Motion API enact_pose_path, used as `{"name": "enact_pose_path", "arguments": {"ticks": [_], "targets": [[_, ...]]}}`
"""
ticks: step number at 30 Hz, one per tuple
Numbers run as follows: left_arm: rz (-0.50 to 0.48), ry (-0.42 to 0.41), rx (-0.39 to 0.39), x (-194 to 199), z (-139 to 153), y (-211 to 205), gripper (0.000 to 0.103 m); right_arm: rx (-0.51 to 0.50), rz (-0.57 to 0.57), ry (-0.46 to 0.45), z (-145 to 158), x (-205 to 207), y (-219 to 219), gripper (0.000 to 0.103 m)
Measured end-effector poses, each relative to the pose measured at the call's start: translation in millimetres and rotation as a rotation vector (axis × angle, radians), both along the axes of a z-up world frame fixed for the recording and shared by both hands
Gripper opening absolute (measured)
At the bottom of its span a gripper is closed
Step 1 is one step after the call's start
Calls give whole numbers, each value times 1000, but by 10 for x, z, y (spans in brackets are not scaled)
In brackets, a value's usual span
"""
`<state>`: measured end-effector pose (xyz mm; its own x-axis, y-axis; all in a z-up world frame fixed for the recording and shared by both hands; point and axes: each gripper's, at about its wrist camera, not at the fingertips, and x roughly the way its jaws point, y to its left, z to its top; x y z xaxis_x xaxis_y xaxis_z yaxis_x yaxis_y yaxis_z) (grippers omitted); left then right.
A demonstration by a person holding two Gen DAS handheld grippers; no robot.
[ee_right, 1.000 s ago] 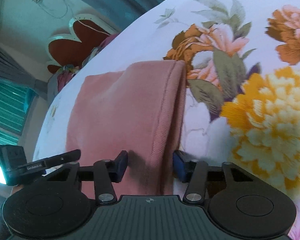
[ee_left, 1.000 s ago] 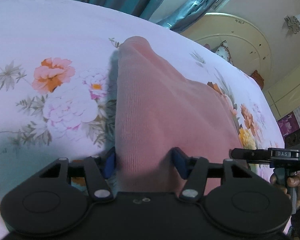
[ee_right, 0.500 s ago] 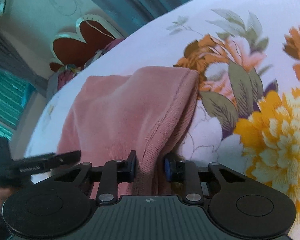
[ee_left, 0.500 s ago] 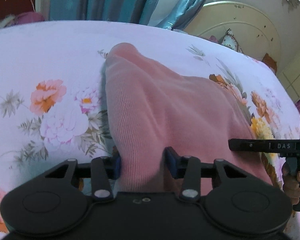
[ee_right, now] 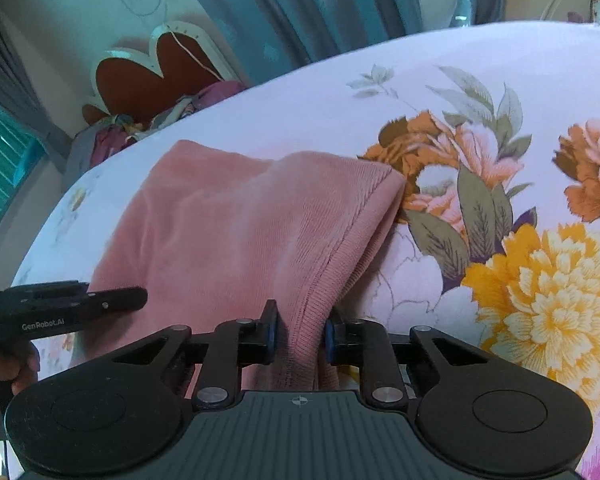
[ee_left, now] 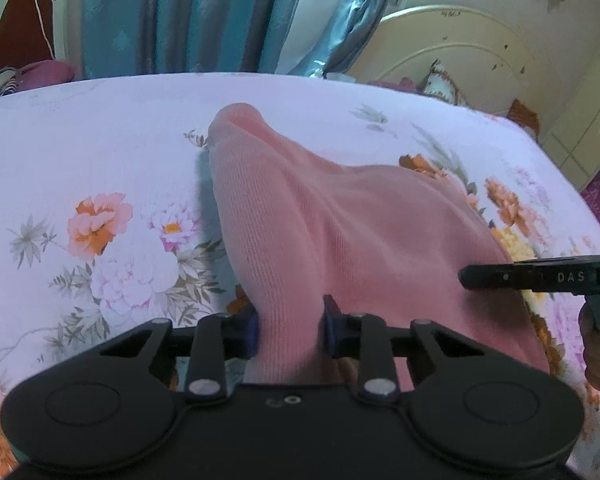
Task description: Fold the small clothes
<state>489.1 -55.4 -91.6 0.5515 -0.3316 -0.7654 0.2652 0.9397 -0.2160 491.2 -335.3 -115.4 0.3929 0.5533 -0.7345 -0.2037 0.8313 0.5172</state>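
Note:
A pink ribbed garment lies on the floral bedsheet, its near edge raised into a tent. My left gripper has its jaws closing on the near left corner, blue pads pressing the bunched cloth. In the right wrist view, my right gripper is closing on the hemmed near right edge of the garment, pads against the fabric. Each gripper shows in the other's view: the right one with a hand below it, the left one at the left edge.
The sheet carries large orange and yellow flowers. Teal curtains hang behind the bed, beside a cream arched headboard. A red heart-shaped board and a heap of clothes sit past the bed's far edge.
Both pairs of jaws narrowed from wide apart onto the pink cloth. Both grippers rose and rolled, and the garment's near edge lifted off the sheet with them.

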Motion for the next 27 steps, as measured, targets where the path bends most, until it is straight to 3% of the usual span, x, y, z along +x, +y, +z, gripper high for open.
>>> {"name": "enact_pose_path", "arguments": {"ticks": [6, 14, 27], "targets": [[-58, -32, -37, -66, 185, 152, 27, -42, -15, -53, 304, -72, 193, 21], [-76, -90, -44, -241, 529, 672, 27, -49, -3, -99, 625, -225, 716, 20], [-22, -127, -22, -485, 794, 1757, 27, -10, 74, -153, 763, -321, 1908, 20]]}}
